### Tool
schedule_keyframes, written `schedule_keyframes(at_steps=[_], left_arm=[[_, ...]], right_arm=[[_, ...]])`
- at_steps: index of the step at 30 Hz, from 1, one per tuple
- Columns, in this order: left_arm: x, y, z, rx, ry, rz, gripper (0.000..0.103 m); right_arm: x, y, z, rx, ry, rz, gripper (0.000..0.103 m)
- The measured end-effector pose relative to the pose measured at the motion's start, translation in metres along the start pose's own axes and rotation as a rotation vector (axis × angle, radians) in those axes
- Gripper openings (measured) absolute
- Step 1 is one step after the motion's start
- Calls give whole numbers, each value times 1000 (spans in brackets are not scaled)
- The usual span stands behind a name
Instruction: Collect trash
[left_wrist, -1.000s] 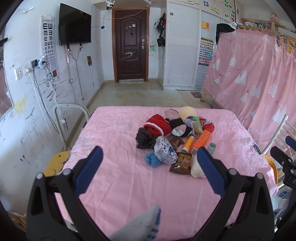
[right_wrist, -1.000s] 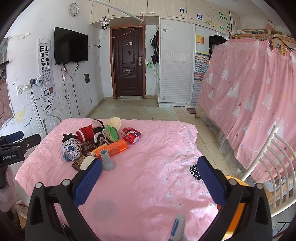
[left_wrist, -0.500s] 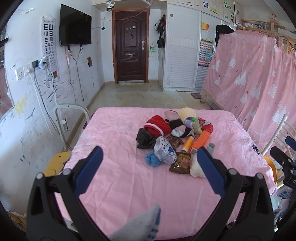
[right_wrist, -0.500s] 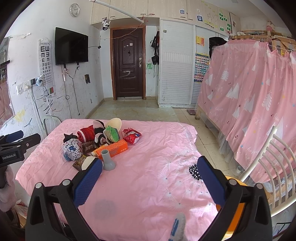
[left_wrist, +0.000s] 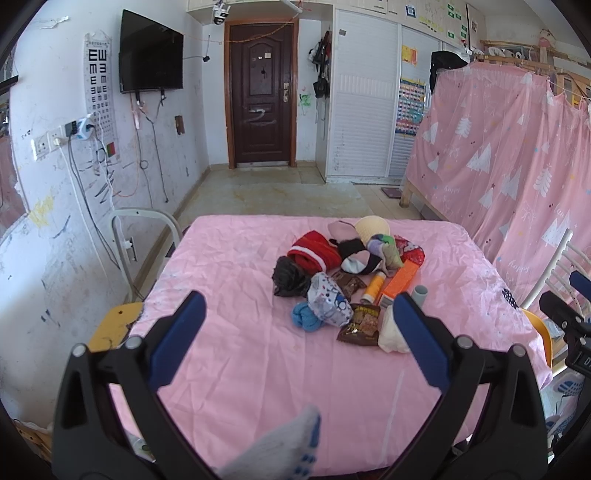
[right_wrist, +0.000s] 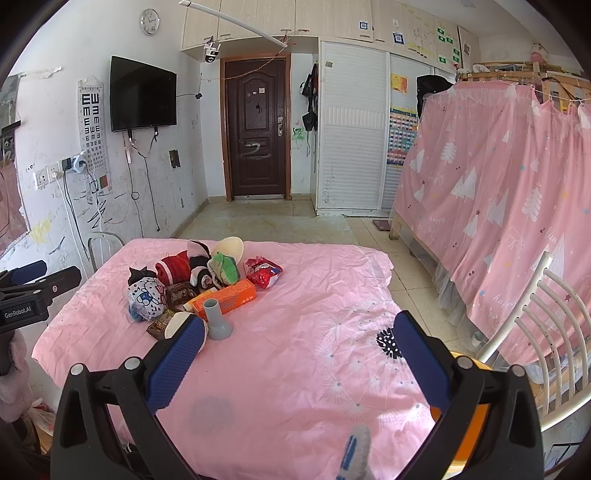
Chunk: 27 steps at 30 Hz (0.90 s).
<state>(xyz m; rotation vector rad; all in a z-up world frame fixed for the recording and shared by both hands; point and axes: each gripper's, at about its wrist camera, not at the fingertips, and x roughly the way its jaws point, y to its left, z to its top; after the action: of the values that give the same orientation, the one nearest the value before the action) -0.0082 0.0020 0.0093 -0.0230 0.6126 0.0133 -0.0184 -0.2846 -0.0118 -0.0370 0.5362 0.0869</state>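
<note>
A pile of clutter lies mid-table on the pink cloth (left_wrist: 240, 266): a brown snack wrapper (left_wrist: 360, 325), a white wad (left_wrist: 391, 332), an orange box (left_wrist: 400, 278), a yellow bottle (left_wrist: 373, 286), a grey funnel (right_wrist: 218, 319), a red foil packet (right_wrist: 263, 272), a black bag (left_wrist: 290, 277), socks and a red hat (left_wrist: 314, 251). My left gripper (left_wrist: 295, 314) is open and empty, held above the near table edge short of the pile. My right gripper (right_wrist: 299, 332) is open and empty, right of the pile.
A white chair (right_wrist: 535, 325) stands at the table's right with an orange seat (left_wrist: 539, 328). Another chair (left_wrist: 144, 221) stands at the left by the wall. A pink bed curtain (right_wrist: 498, 206) fills the right side. A door (left_wrist: 262, 96) is at the far end.
</note>
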Motion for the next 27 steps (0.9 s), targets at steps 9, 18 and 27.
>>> schedule_keyframes(at_steps=[9, 18, 27], left_arm=[[-1, 0, 0, 0, -2, 0, 97], [0, 0, -1, -1, -2, 1, 97], [-2, 0, 1, -1, 6, 1, 97]], right_arm=[[-1, 0, 0, 0, -1, -1, 93], [-1, 0, 0, 0, -1, 0, 93], [1, 1, 2, -3, -3, 16, 93]])
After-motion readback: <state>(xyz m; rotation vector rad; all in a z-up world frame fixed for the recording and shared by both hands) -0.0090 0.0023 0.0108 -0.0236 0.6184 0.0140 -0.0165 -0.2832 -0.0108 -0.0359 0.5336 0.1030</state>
